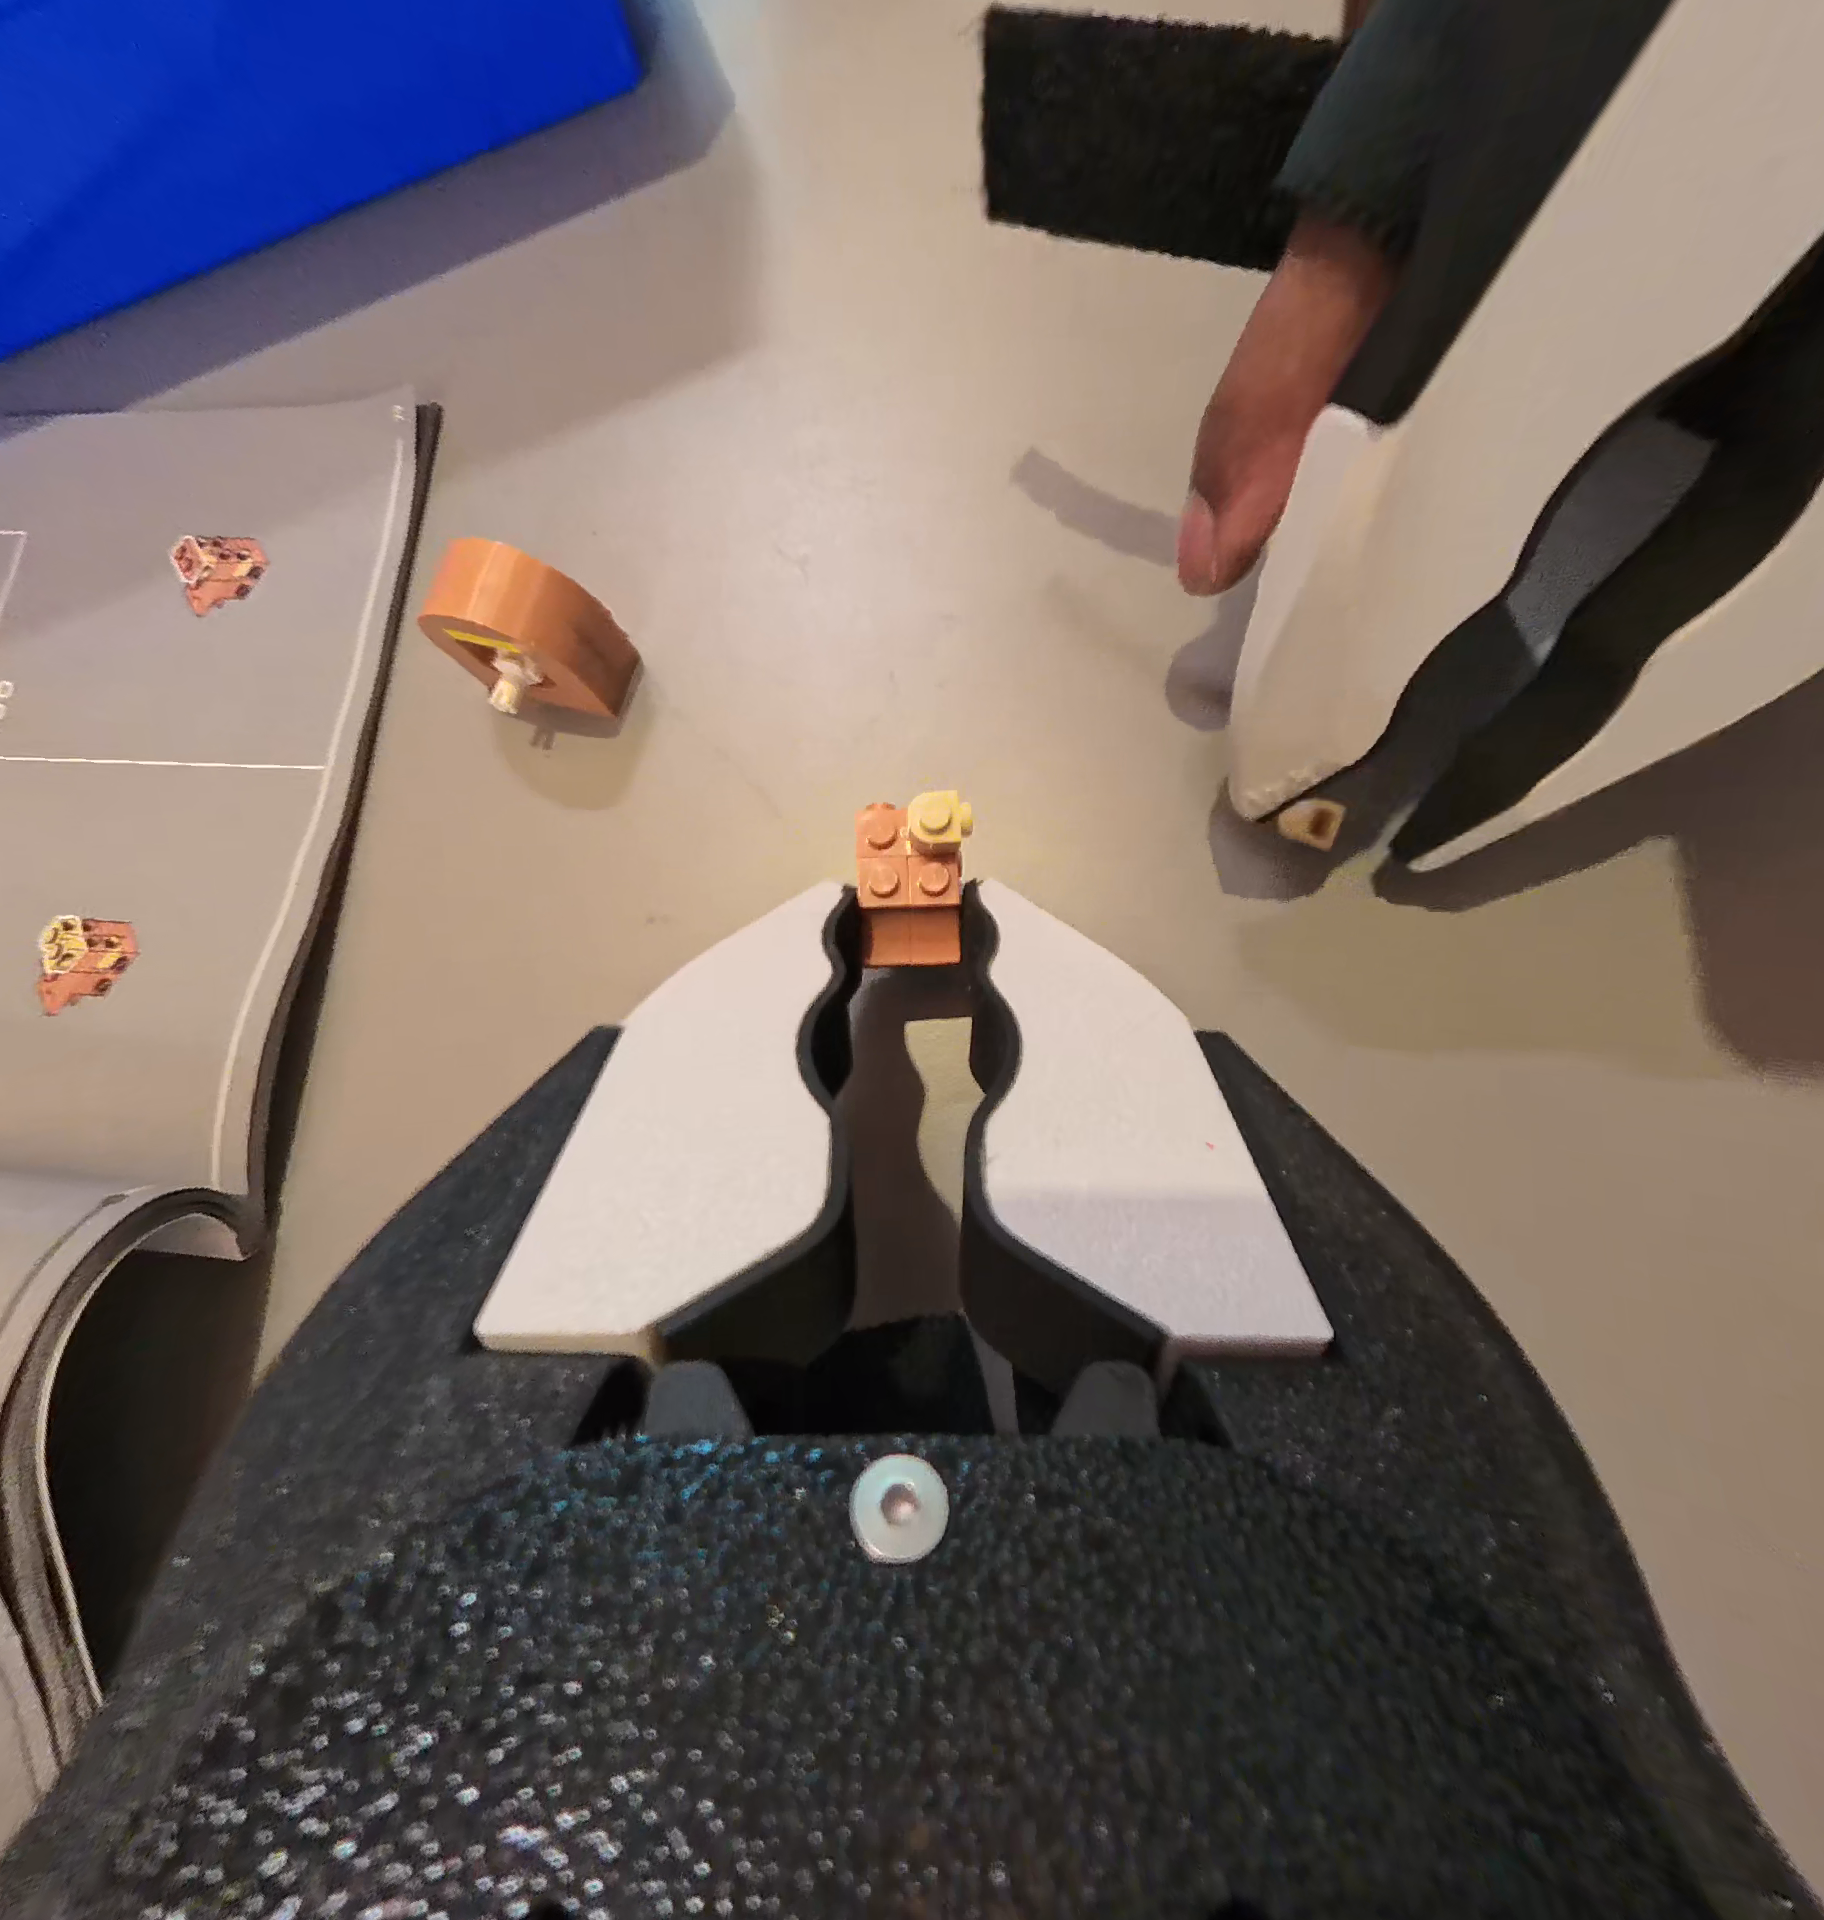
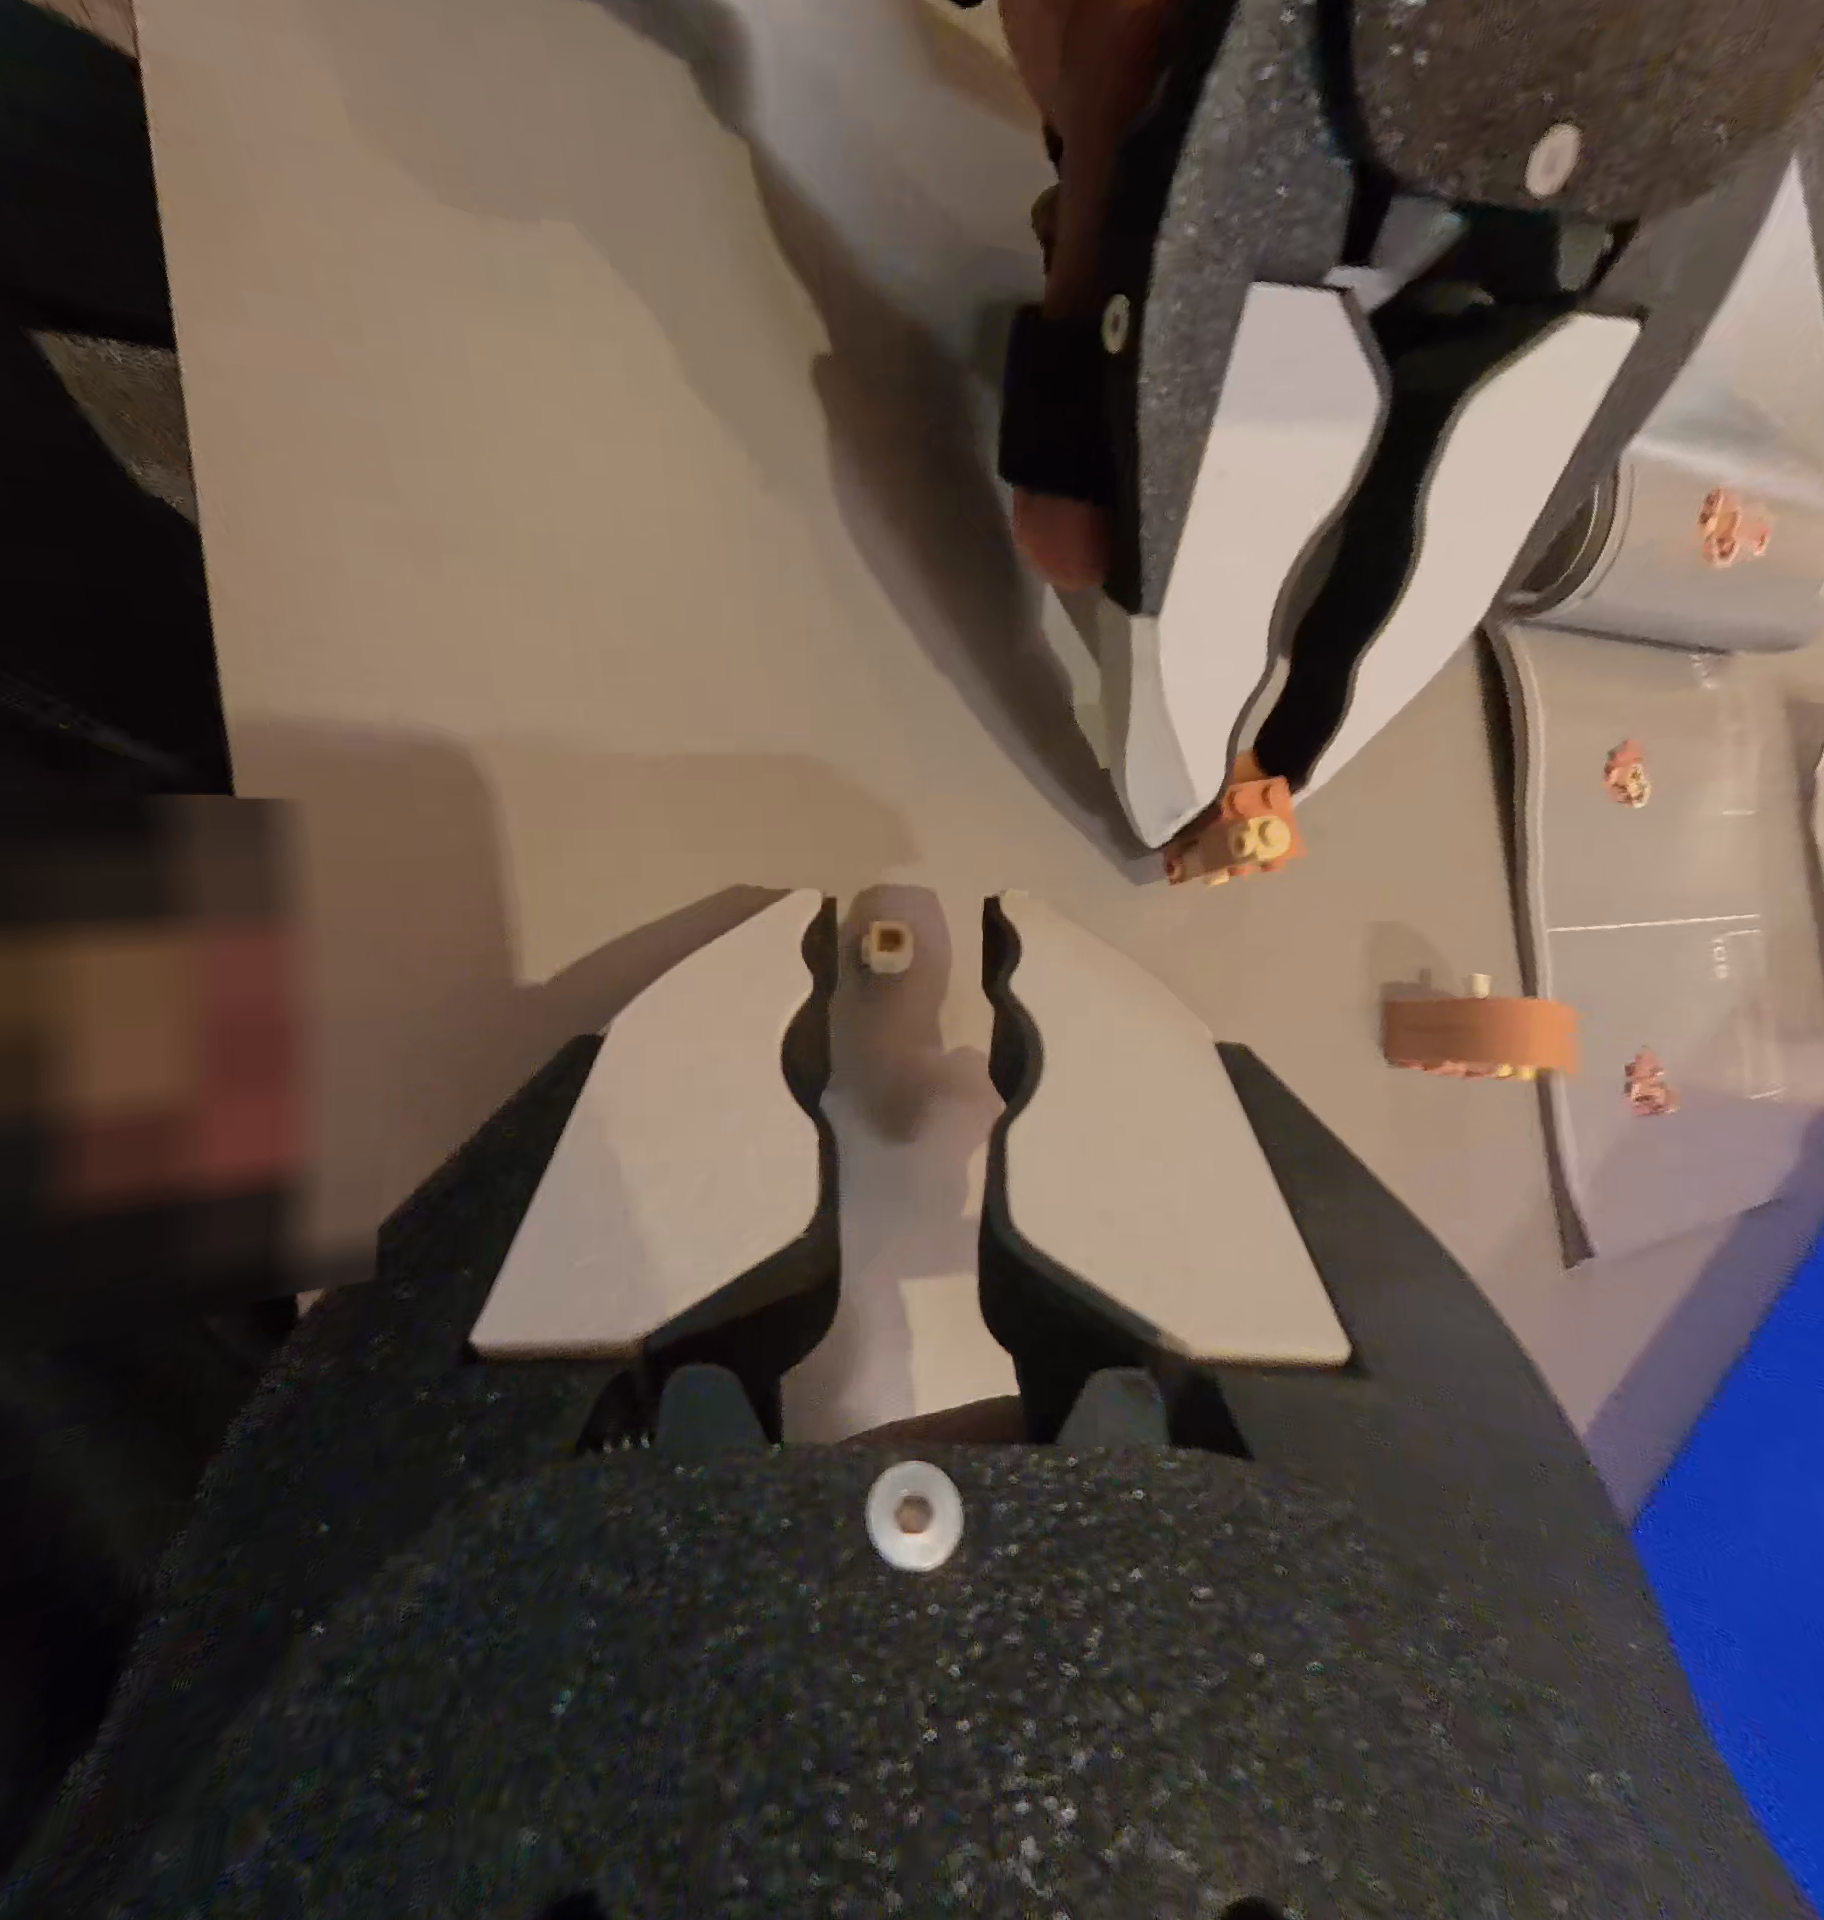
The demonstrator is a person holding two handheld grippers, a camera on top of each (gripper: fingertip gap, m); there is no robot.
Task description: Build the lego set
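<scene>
**Left tongs clamped on the brick cluster, right tongs apart around a loose tan piece**

My left tongs (image 1: 913,914) are clamped on a small brown brick cluster (image 1: 908,894): both pads press its sides, and most of it juts out past the tips, studs facing my camera. A tan stud piece (image 1: 937,821) sits on its far right corner. The cluster's length runs straight ahead along the fingers.

My right tongs (image 2: 903,914) stand apart. Between the tips lies a tiny tan piece (image 2: 884,943) on the counter (image 2: 575,520), closer to the left finger, and I see a gap on both sides, so nothing is gripped. Its hollow end faces up at my camera. From the left wrist view the same piece shows at the right tongs' tips, ahead and to the right of the cluster, with bare counter between them.

Farther out, a brown round block (image 1: 529,639) with a pale peg lies on its side, ahead and to the left of the left tongs. Just beyond it is the edge of an open booklet (image 1: 181,779). A blue sheet (image 1: 264,156) covers the far left corner, and a black mat (image 1: 1136,135) lies at the far edge.
</scene>
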